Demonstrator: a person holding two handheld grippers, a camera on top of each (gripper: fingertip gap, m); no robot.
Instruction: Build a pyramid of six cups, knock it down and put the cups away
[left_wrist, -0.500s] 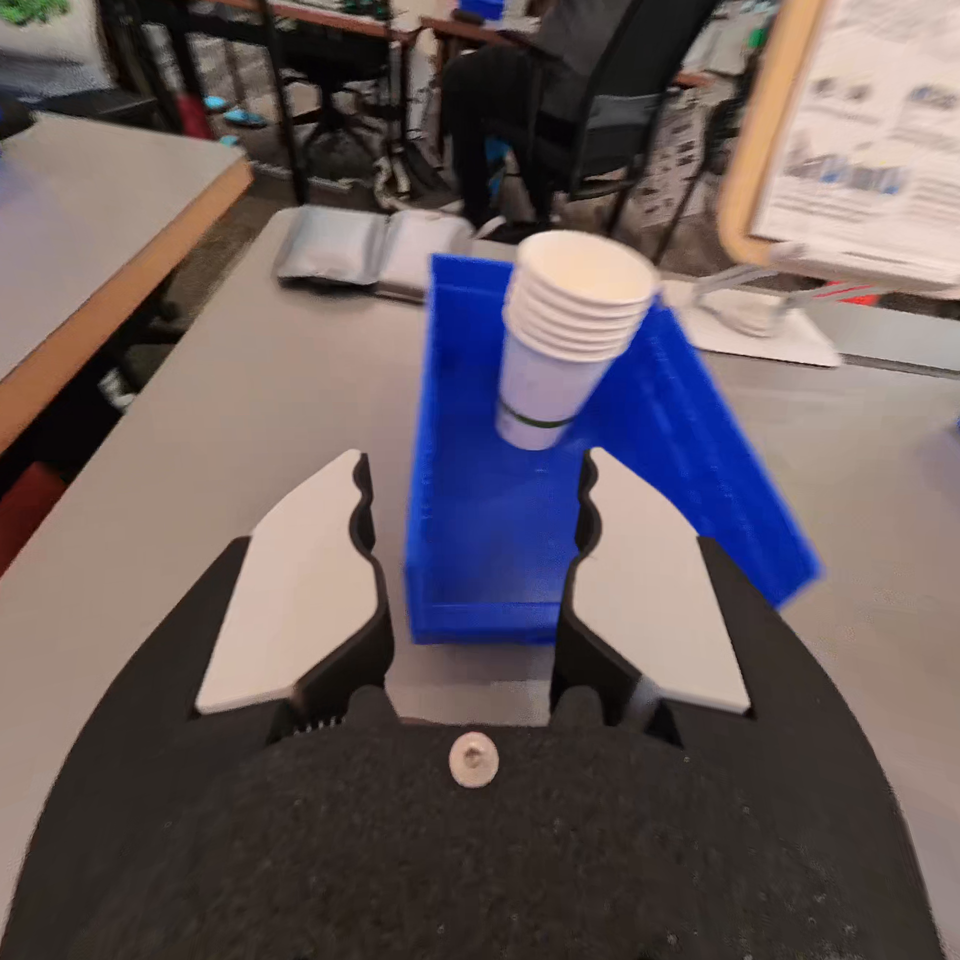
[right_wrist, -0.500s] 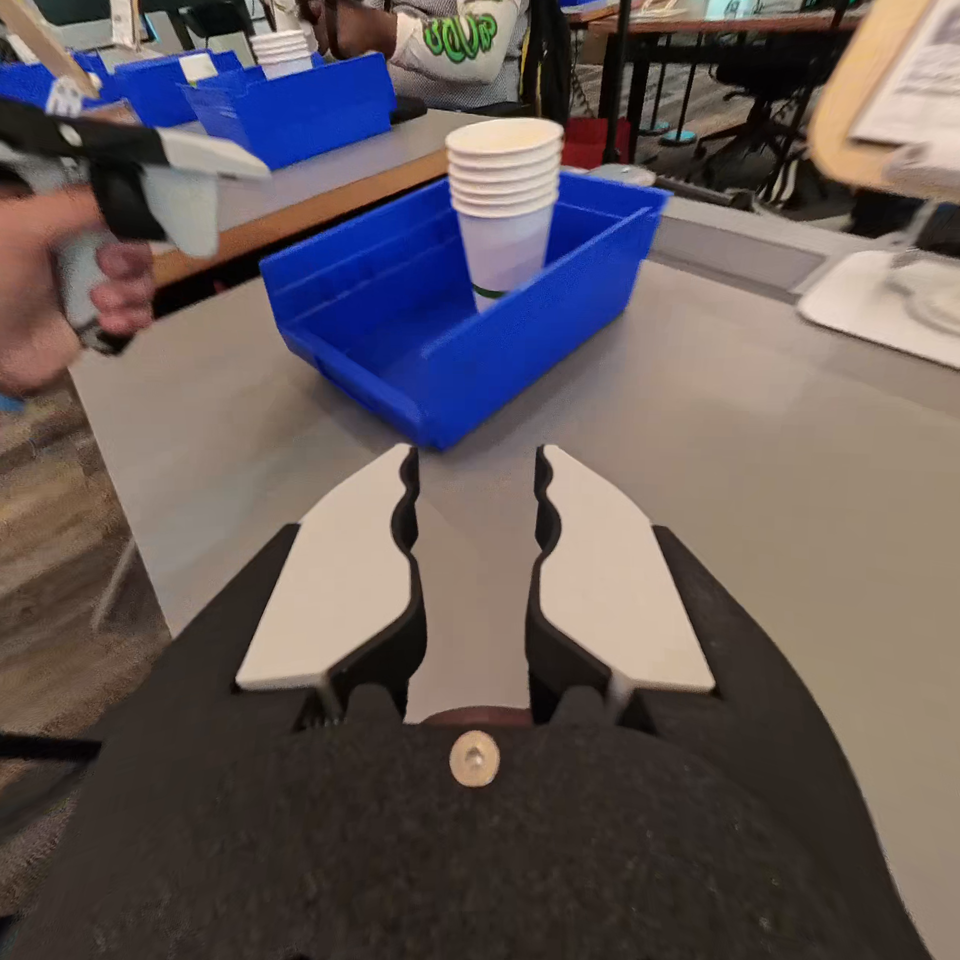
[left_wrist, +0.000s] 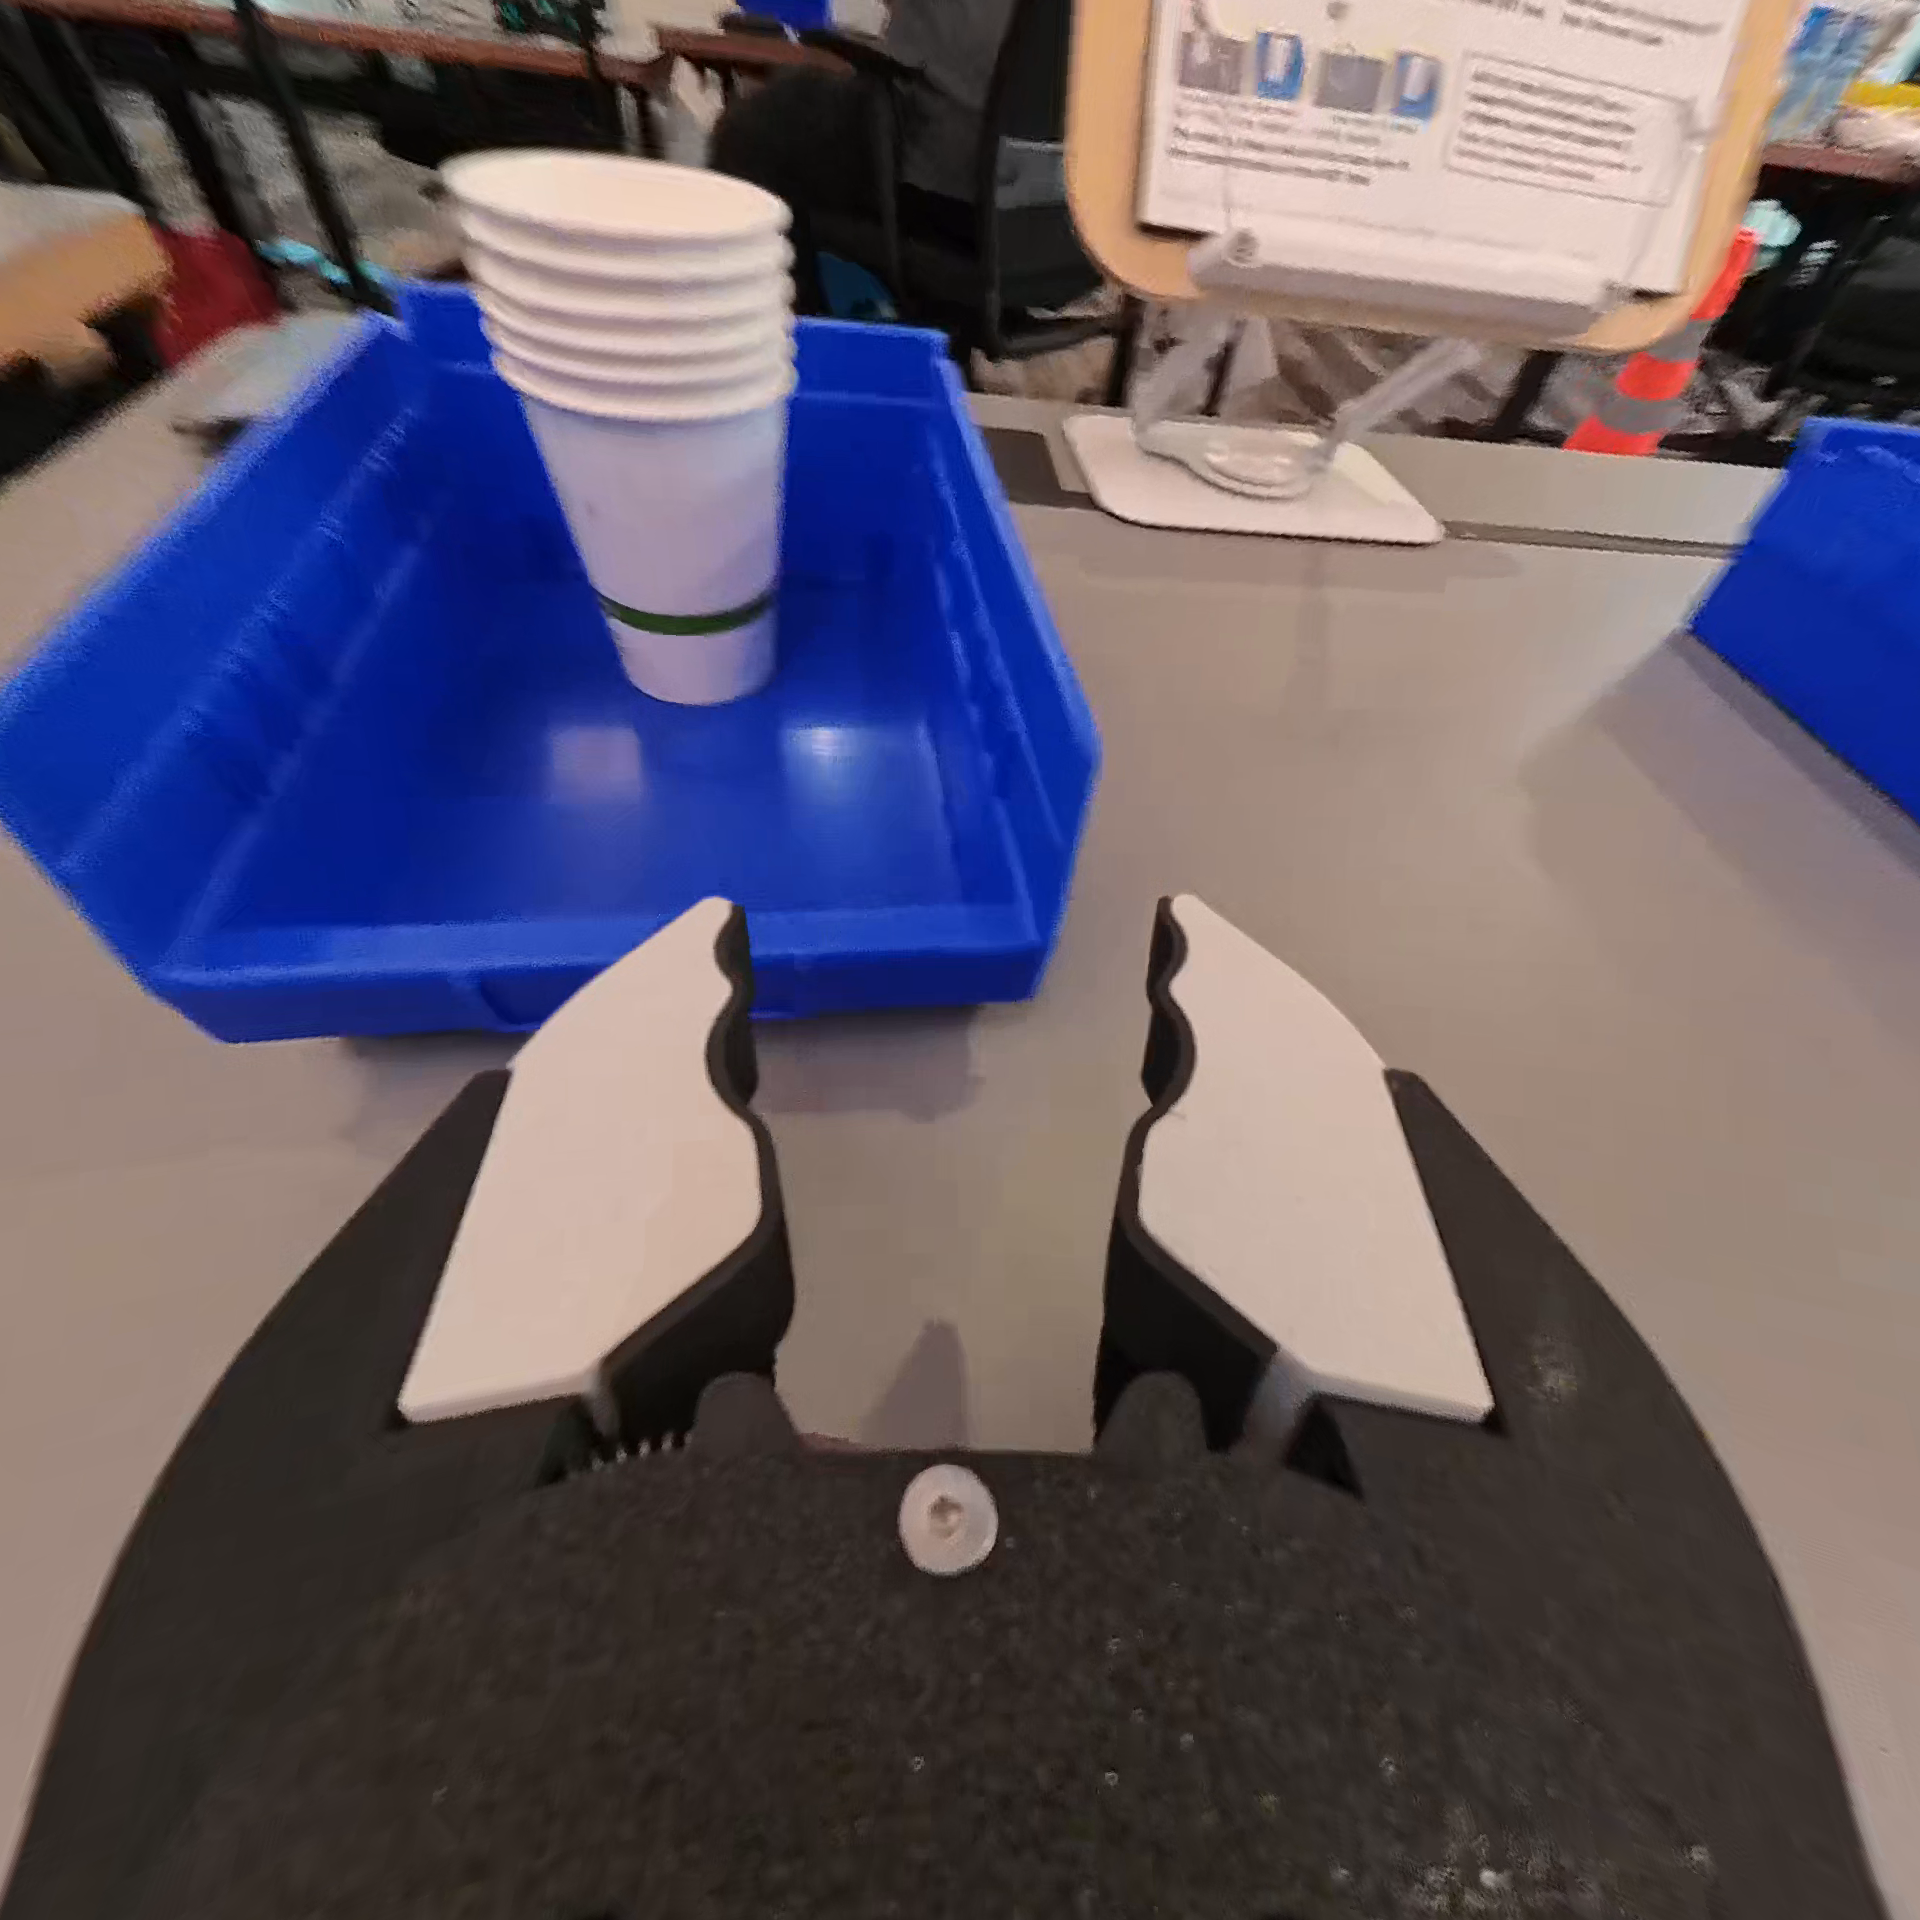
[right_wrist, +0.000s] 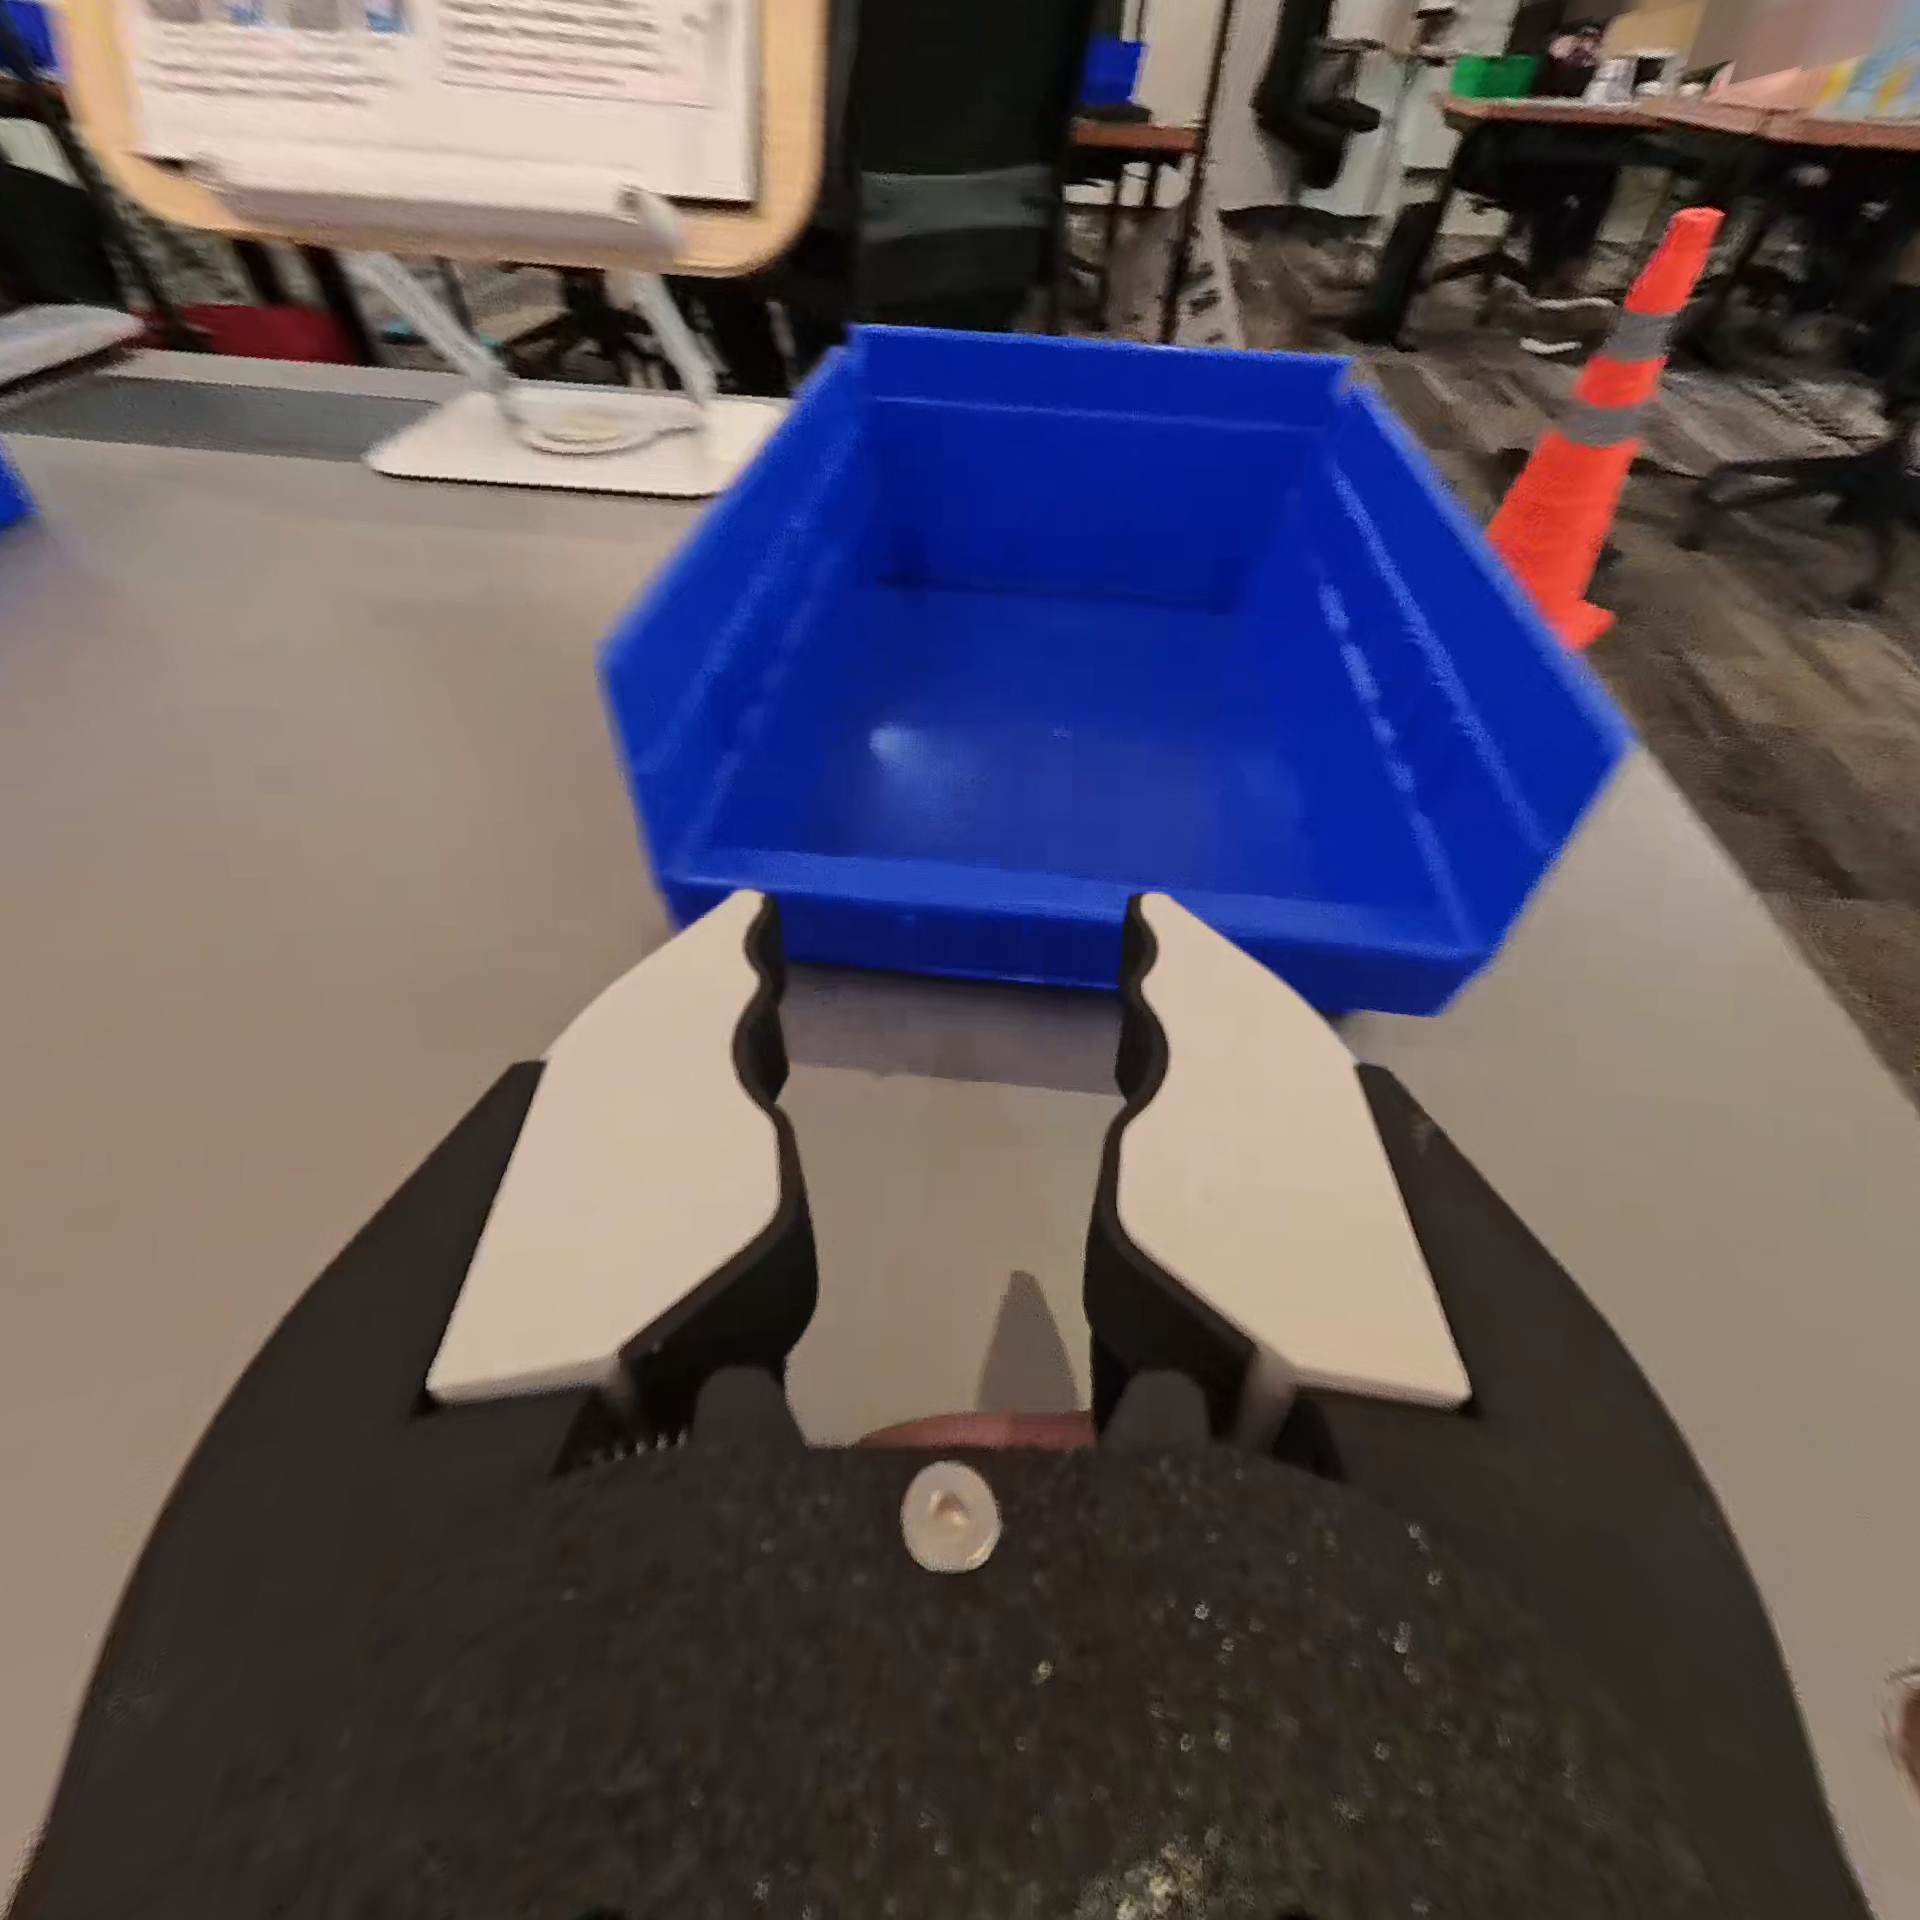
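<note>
**Spotter:** Where's the stack?

**Operator:** The nested stack of white paper cups with a green band near the base (left_wrist: 665, 416) stands in the blue plastic bin (left_wrist: 260, 665), toward its back half, base on the bin floor. Long axis close to upright, leaning a touch, mouths up. I count about seven rims, though blur makes that loose. No pyramid on the grey table (left_wrist: 1351, 831) yet, so I judge we're at the start.

**Spotter:** Which gripper takes it?

**Operator:** My left gripper (left_wrist: 945, 935). Its fingers are spread apart, nothing between them, tips just short of the bin's low front lip. The stack lies ahead and left of its centreline, so I'd need to swing left and go in over that lip. The left is plainly the nearer one.

**Spotter:** And the right?

**Operator:** The right gripper (right_wrist: 945, 930) is likewise parted and empty. It faces a second blue plastic bin (right_wrist: 1455, 623) with no cups in it; the stack doesn't show in that view at all.

**Spotter:** Anything else nearby?

**Operator:** A wood-edged board with printed sheets on a clear stand (left_wrist: 1403, 156) at the table's far side, and an orange traffic cone (right_wrist: 1600, 416) on the floor beyond. My guess at the risk: clipping the top rims could tip the stack.
</note>
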